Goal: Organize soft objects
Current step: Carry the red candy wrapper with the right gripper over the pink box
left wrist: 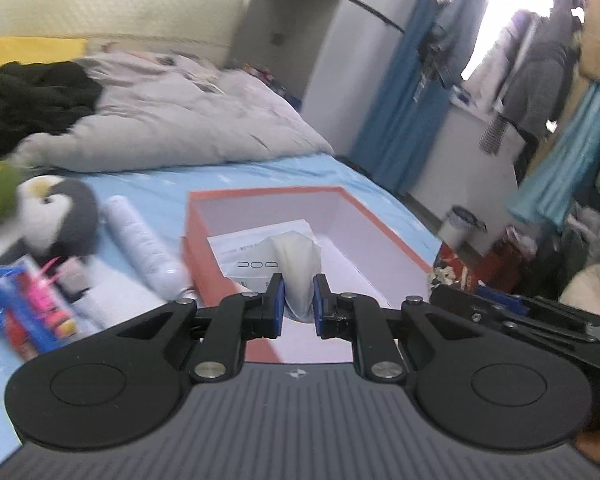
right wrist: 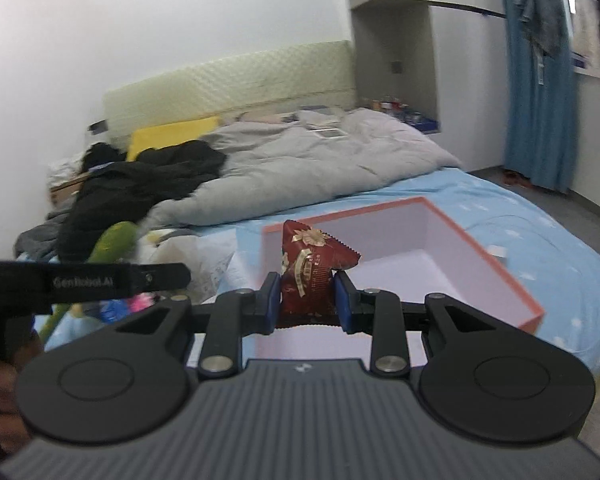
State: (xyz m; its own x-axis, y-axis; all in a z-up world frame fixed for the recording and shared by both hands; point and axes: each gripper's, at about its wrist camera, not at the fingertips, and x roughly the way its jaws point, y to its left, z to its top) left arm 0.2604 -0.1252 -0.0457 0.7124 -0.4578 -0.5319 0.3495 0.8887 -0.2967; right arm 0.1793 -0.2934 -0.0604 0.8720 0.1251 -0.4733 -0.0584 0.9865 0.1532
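An open orange box (left wrist: 256,194) with a white inside lies on the blue bed sheet; it also shows in the right wrist view (right wrist: 480,248). My left gripper (left wrist: 299,300) is shut on a white tissue pack (left wrist: 256,258) and holds it over the box's near end. My right gripper (right wrist: 307,300) is shut on a red snack packet (right wrist: 312,268) above the box's near left corner. A penguin plush (left wrist: 56,212), a white roll (left wrist: 140,240) and colourful packets (left wrist: 28,308) lie left of the box. A green plush (right wrist: 112,240) lies further left.
A grey duvet (right wrist: 300,164) and black clothes (right wrist: 140,184) cover the far half of the bed. A yellow pillow (right wrist: 172,136) rests by the headboard. Blue curtains (right wrist: 540,100) and a white bin (left wrist: 458,226) stand to the right of the bed.
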